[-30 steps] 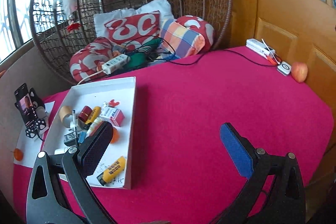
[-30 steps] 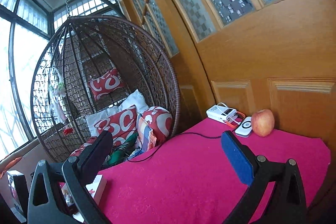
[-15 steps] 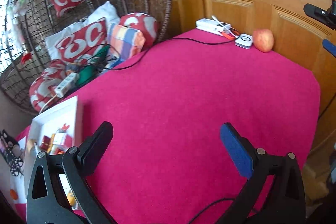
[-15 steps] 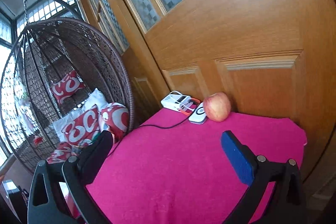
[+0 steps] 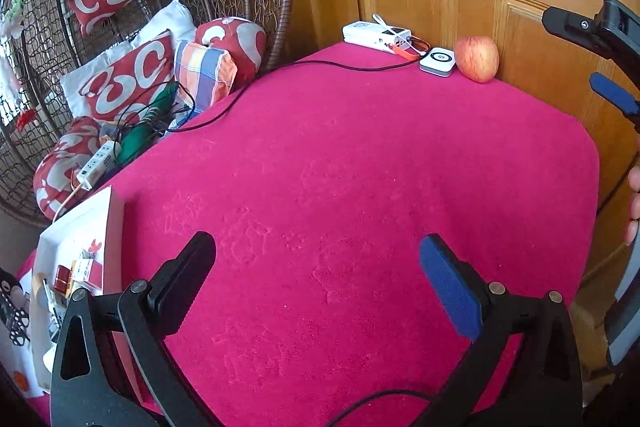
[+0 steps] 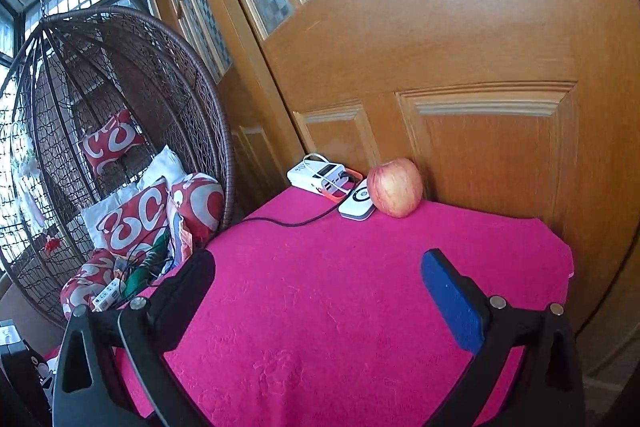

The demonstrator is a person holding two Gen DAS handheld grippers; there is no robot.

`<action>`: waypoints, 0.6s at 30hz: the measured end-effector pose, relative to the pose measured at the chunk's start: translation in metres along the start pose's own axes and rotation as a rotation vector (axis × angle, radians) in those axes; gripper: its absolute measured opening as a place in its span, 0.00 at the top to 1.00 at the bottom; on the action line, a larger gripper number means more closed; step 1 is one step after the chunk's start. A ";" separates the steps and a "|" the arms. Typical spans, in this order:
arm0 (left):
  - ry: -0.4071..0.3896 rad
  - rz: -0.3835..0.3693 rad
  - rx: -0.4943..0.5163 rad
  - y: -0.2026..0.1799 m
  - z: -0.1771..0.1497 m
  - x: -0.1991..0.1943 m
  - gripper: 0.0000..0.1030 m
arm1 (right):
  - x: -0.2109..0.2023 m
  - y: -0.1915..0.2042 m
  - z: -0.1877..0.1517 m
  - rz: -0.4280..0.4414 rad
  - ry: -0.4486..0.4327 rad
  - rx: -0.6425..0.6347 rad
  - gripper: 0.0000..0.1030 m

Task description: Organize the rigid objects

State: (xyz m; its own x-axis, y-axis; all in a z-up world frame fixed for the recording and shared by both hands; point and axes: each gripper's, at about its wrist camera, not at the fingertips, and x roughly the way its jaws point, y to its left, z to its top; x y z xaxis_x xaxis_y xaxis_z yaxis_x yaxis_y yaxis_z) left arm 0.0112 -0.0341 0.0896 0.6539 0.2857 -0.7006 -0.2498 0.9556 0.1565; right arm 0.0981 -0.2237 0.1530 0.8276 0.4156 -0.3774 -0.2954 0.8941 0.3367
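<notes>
A white tray (image 5: 114,219) holding several small items sits at the left edge of the pink table (image 5: 360,167) in the left wrist view. My left gripper (image 5: 316,259) is open and empty over the table's near middle, to the right of the tray. An apple (image 6: 395,187) rests at the far corner against the wooden door, beside a small white square device (image 6: 357,203) and a white power bank (image 6: 318,175). My right gripper (image 6: 318,279) is open and empty, facing that corner from well short of it. The right gripper's fingers (image 5: 612,95) show at the left view's right edge.
A wicker hanging chair (image 6: 120,147) full of red and white cushions stands behind the table's left side, with a power strip (image 5: 98,159) and cables. A black cable (image 5: 320,65) crosses the table's far part. The wooden door (image 6: 480,87) borders the right side.
Both views have swung right: the tray slid toward the left edge of the left view, and the apple corner grew nearer and more central in the right view. Both grippers stay open.
</notes>
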 end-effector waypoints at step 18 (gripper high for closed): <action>0.029 -0.029 -0.012 0.001 -0.002 0.010 0.00 | 0.005 0.008 -0.005 -0.002 0.024 -0.019 0.00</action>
State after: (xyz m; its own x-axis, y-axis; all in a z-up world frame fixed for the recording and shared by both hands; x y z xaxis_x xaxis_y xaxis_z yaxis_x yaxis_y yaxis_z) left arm 0.0167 -0.0305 0.0813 0.6402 0.2553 -0.7245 -0.2399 0.9624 0.1272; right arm 0.0975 -0.2141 0.1498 0.8165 0.4176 -0.3986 -0.3033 0.8978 0.3193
